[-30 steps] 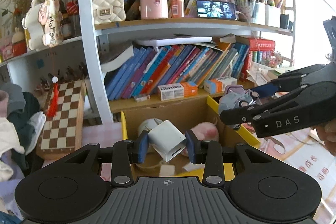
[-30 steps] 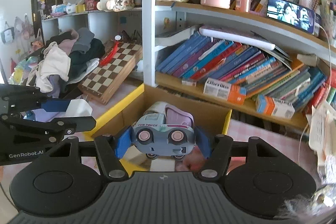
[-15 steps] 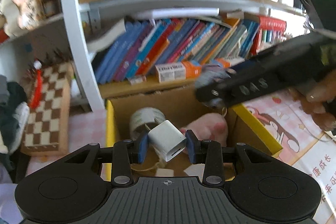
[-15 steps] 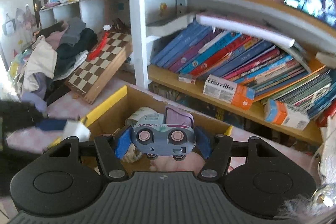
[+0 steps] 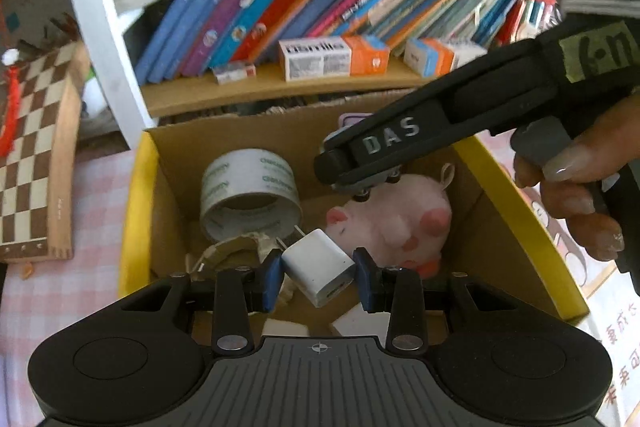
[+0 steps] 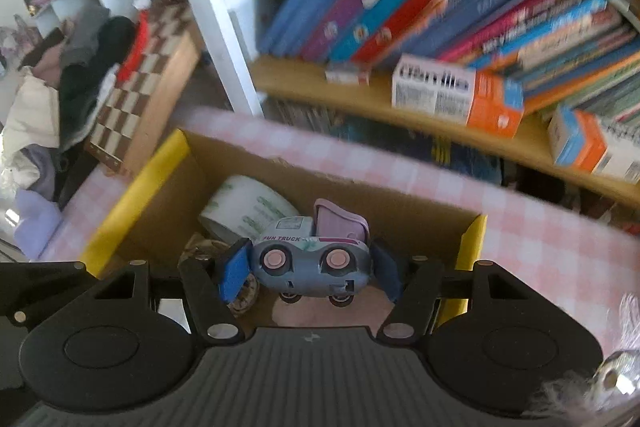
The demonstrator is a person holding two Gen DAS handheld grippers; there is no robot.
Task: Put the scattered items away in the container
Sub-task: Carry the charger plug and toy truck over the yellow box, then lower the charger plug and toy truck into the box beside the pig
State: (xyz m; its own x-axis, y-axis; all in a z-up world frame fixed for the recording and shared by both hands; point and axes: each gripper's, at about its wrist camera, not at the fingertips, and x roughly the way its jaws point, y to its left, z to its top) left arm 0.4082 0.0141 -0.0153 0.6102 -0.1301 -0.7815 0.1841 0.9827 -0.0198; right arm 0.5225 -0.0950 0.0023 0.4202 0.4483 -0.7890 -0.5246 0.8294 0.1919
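Note:
My left gripper (image 5: pixel 318 277) is shut on a white USB charger plug (image 5: pixel 318 267), held above the open cardboard box (image 5: pixel 136 195) with yellow flaps. Inside the box lie a roll of white tape (image 5: pixel 250 193) and a pink plush pig (image 5: pixel 394 223). My right gripper (image 6: pixel 310 269) is shut on a grey-blue toy truck (image 6: pixel 310 261), held over the same box (image 6: pixel 132 195), with the tape roll (image 6: pixel 248 213) below. In the left wrist view the right gripper (image 5: pixel 360 163) reaches over the box from the right, above the pig.
A bookshelf with leaning books (image 5: pixel 320 3) and small medicine boxes (image 5: pixel 332 59) stands just behind the box. A wooden chessboard (image 5: pixel 32 147) lies to the left on the pink checked cloth (image 5: pixel 72 291). A pile of clothes (image 6: pixel 48 99) lies far left.
Both grippers have moved forward and tilted down over the box, so its inside now fills the views. The right gripper has come in above the pig. Both holds are unchanged.

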